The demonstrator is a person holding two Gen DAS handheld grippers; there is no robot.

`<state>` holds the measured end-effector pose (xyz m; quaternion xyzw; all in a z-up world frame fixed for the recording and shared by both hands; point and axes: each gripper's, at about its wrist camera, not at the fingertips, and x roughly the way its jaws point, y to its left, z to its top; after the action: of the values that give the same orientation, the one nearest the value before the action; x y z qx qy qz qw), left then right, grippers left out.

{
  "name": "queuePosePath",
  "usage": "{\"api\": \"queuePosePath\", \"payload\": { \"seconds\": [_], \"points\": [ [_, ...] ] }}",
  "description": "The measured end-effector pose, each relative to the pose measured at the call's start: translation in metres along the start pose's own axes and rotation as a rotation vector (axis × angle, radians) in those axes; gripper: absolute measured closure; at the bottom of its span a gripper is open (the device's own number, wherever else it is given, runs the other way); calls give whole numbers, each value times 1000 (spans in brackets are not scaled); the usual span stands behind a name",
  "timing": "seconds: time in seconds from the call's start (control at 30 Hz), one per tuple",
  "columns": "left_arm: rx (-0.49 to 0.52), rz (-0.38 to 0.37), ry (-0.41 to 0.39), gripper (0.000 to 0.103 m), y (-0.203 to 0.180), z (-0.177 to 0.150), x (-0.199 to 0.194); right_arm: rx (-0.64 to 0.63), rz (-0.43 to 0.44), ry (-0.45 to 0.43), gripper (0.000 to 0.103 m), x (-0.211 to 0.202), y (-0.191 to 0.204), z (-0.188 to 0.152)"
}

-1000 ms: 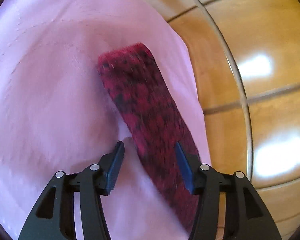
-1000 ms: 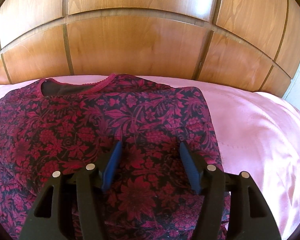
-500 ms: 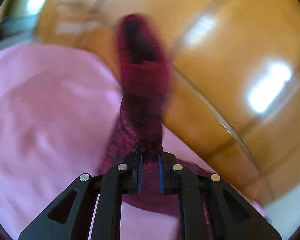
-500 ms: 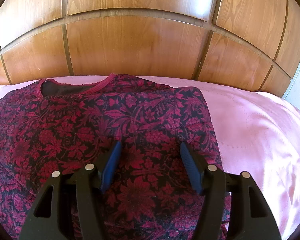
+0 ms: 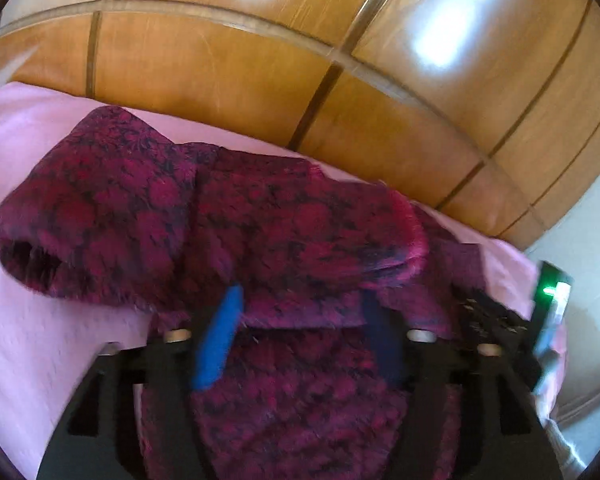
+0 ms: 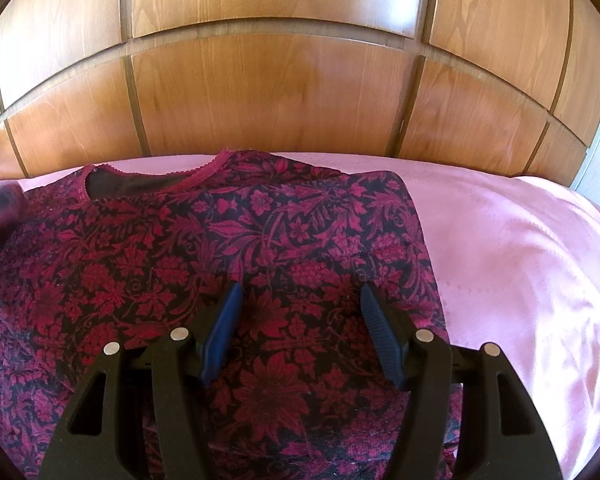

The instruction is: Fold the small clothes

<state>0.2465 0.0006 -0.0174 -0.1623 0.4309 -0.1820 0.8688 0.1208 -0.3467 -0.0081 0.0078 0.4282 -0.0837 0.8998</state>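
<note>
A dark red and black floral top (image 6: pixel 260 248) lies on the pink bedsheet (image 6: pixel 520 260), neckline (image 6: pixel 148 180) toward the headboard. In the left wrist view its sleeve (image 5: pixel 148 216) lies folded across the top's body, cuff opening at the left. My left gripper (image 5: pixel 300 332) is open, hovering over the garment just below the folded sleeve, holding nothing. My right gripper (image 6: pixel 300 328) is open above the right half of the top, empty. The folded sleeve's blurred edge (image 6: pixel 0 216) shows at the far left of the right wrist view.
A wooden panelled headboard (image 6: pixel 280 92) stands right behind the top. The right gripper's body with a green light (image 5: pixel 552 300) shows at the right of the left wrist view. Bare pink sheet (image 5: pixel 40 340) lies to the left.
My left gripper closed on the sleeve, swung it over onto the top's body, then opened and let it go. My right gripper stayed open and nearly still.
</note>
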Motion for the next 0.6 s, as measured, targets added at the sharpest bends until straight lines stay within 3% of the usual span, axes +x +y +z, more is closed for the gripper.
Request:
{"api": "queuePosePath", "payload": {
  "seconds": [0.07,0.23,0.3,0.4,0.43,0.53,0.6],
  "points": [
    [-30,-36,-9,23,3,0,-9,3,6,7,41,1,-1,2],
    [-16,-8,-29,23,13,-16,-25,38,43,18,40,-15,-1,14],
    [-27,10,-38,29,22,-24,-29,70,135,-11,40,-32,5,20],
    [-65,22,-35,31,35,-28,-28,63,344,-20,42,-55,38,31],
    [-82,28,-37,32,39,-30,-28,51,430,9,43,-57,56,34],
    [-102,86,-32,35,47,-31,-27,34,559,117,49,-47,103,37],
    [-141,107,-22,36,54,-31,-28,13,573,188,58,-31,134,36]
  ]
}}
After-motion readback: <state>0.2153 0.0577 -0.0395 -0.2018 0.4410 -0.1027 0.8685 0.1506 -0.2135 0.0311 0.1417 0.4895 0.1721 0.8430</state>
